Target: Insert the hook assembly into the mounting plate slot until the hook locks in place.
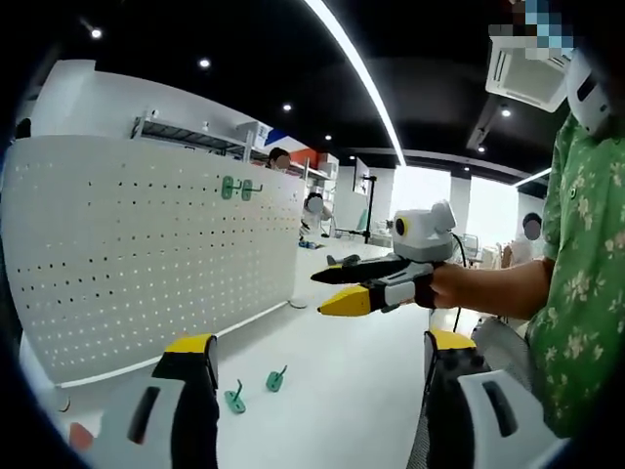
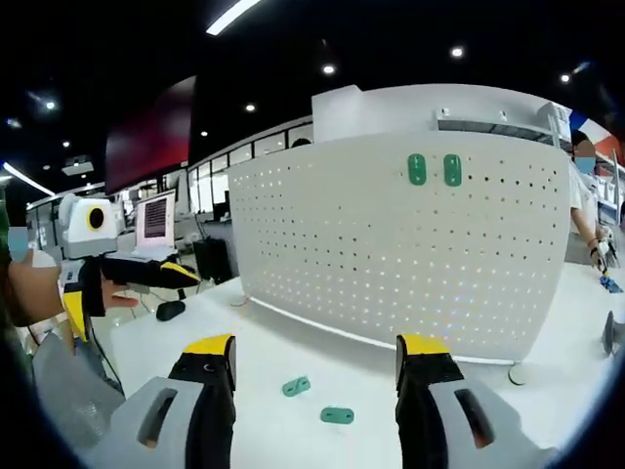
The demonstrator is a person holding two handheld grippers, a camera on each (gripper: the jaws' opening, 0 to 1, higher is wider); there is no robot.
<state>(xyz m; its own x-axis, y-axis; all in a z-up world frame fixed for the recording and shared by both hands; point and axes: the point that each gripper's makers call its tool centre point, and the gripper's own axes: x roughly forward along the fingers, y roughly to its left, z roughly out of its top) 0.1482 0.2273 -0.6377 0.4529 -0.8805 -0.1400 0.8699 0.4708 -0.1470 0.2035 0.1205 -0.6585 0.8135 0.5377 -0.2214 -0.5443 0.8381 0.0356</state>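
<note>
A white pegboard [image 1: 146, 244] stands upright on the white tabletop [image 1: 332, 391], and two green hooks [image 1: 239, 188] are already hanging side by side near its top edge. In the right gripper view the same pair of mounted hooks [image 2: 435, 169] sits high on the board [image 2: 410, 244]. Two more green hooks lie loose on the tabletop in front of the board: one [image 1: 234, 398] and another [image 1: 276, 379] just beside it, seen again as [image 2: 296, 387] and [image 2: 337, 415].

The left hand-held gripper [image 1: 312, 366] hangs above the tabletop with its yellow-tipped jaws spread wide and nothing between them. The right hand-held gripper [image 2: 314, 362] is likewise spread apart and empty, pointing toward the board, the loose hooks lying between its jaws in its own view. A person in a green flowered shirt [image 1: 586, 274] holds them.
</note>
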